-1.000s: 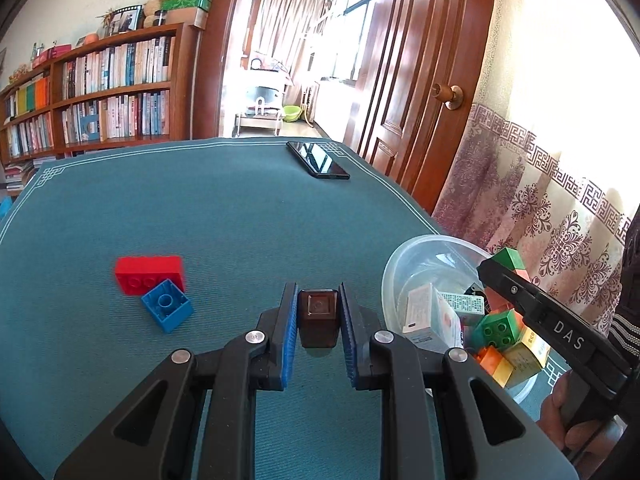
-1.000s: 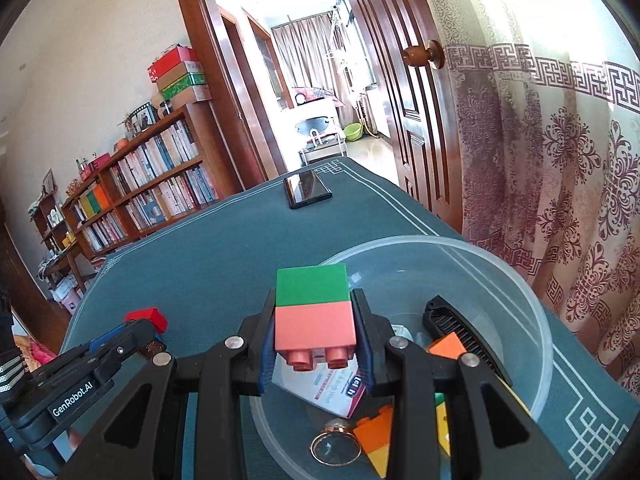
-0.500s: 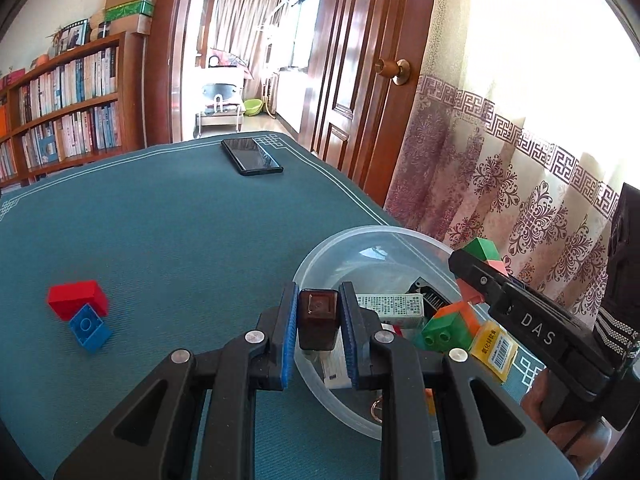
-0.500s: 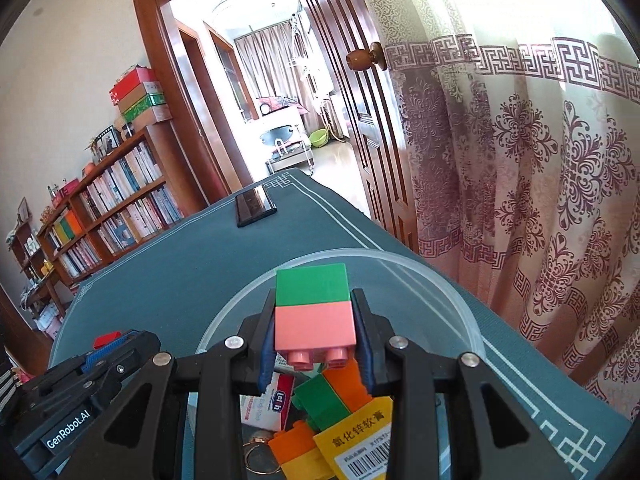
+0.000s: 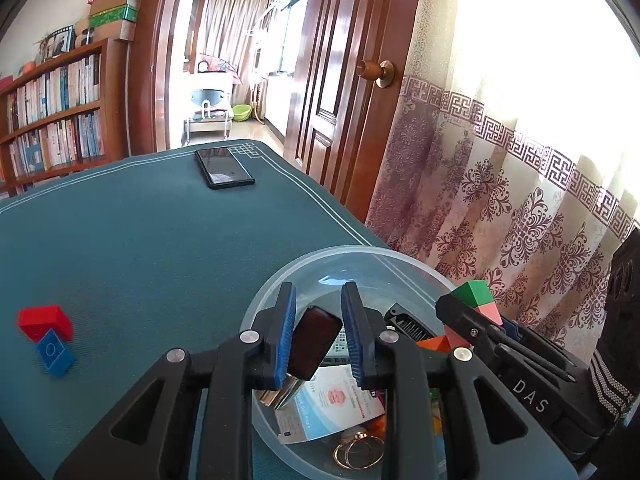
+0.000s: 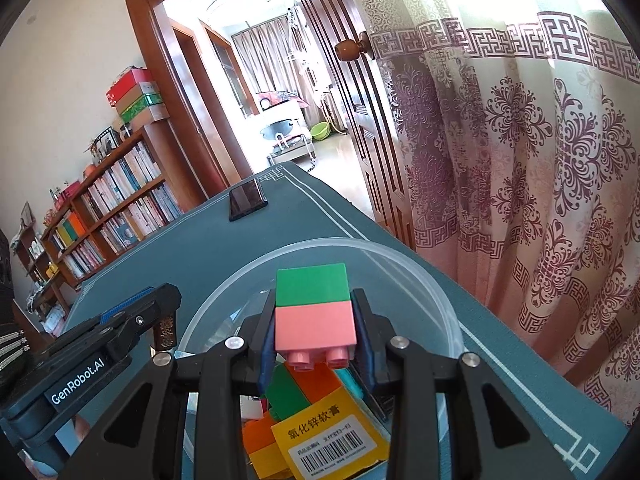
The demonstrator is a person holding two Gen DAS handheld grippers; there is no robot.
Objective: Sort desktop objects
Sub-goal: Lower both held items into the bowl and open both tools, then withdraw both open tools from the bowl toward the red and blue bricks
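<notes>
The tabletop carries a clear bowl already crowded with boxes, bricks and rings, so anything dropped may bounce off the heap or catch the rim and roll out. The left hand-held gripper hangs over the near rim; its jaws are opening and the dark block between them sits tilted, loose, likely to tumble onto the cards below or outside. The right hand-held gripper is closed on the green-pink brick above the bowl; the two tools are near and could knock together. A second ago the block was clamped square over bare cloth, the bowl off to one side; the red brick and blue brick now sit farther left
</notes>
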